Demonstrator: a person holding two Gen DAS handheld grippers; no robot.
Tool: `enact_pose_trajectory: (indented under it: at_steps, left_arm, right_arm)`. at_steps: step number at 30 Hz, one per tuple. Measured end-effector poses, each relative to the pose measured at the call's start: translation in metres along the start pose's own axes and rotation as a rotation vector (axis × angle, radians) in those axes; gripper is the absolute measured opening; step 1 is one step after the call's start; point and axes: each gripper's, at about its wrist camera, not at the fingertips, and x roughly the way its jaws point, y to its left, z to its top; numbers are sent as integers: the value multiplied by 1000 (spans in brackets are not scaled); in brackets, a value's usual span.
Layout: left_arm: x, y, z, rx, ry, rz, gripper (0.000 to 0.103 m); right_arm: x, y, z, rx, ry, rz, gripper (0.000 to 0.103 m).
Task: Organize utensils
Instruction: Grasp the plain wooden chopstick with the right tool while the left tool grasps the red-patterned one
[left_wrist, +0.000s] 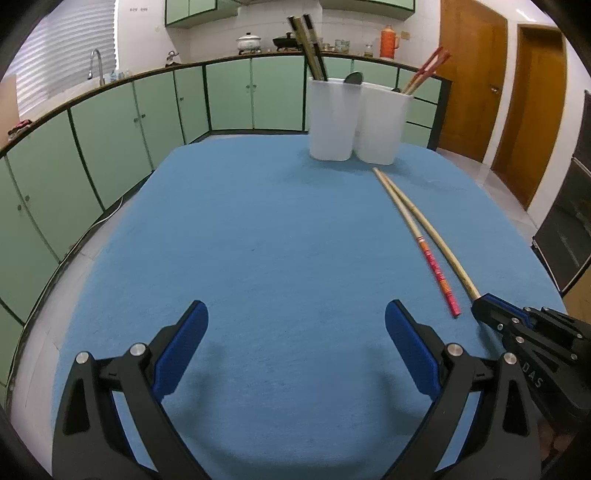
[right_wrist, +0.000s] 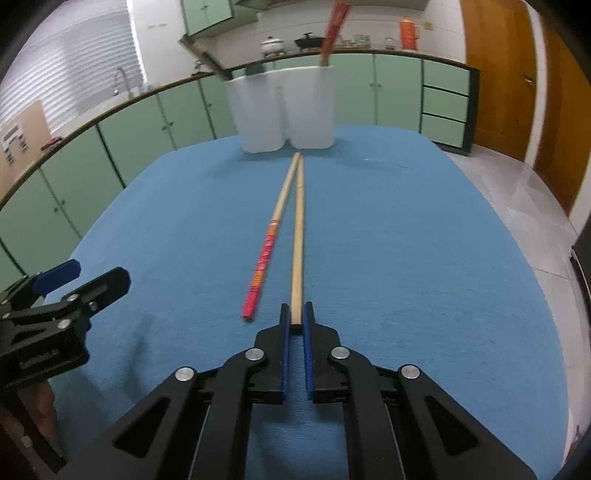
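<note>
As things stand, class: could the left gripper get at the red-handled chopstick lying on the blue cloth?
Probably yes. The left gripper is open and holds nothing, with bare blue cloth ahead. The red-handled chopstick lies off to its right, untouched. The right gripper, shut on the plain chopstick beside it, might crowd the approach.

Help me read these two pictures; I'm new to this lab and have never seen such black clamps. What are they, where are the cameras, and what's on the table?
They are hand-held grippers, one in each of a person's hands, no robot arm. Each carries a wide-angle camera looking along its jaws, so each picture shows its own gripper at the bottom. The left gripper hovers with jaws wide apart and nothing in them. The right gripper has its jaws shut on the near end of a plain chopstick. Beside that lies a red-handled chopstick; their far tips touch. Both rest on a blue tablecloth. At the far edge stand two white holders already containing utensils.
</note>
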Motion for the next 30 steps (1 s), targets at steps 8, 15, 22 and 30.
enact_pose_trajectory:
  at_steps: [8,15,22,30]
  left_arm:
    - [2,-29,4,8,-5,-73,94]
    - [12,-57,2,6,35,-131,81]
    - [23,-75,-3,-9,67,-154,75]
    - [34,-87,-3,-35,99,-144,57]
  right_arm:
    - [-15,-35,-1,76,-31,-45,6]
    - [-24,-62,0,123,-48,-69,6]
    - [-26,-70,-1,131,-49,-63,6]
    - [-26,-73,0,143,-48,-53,6]
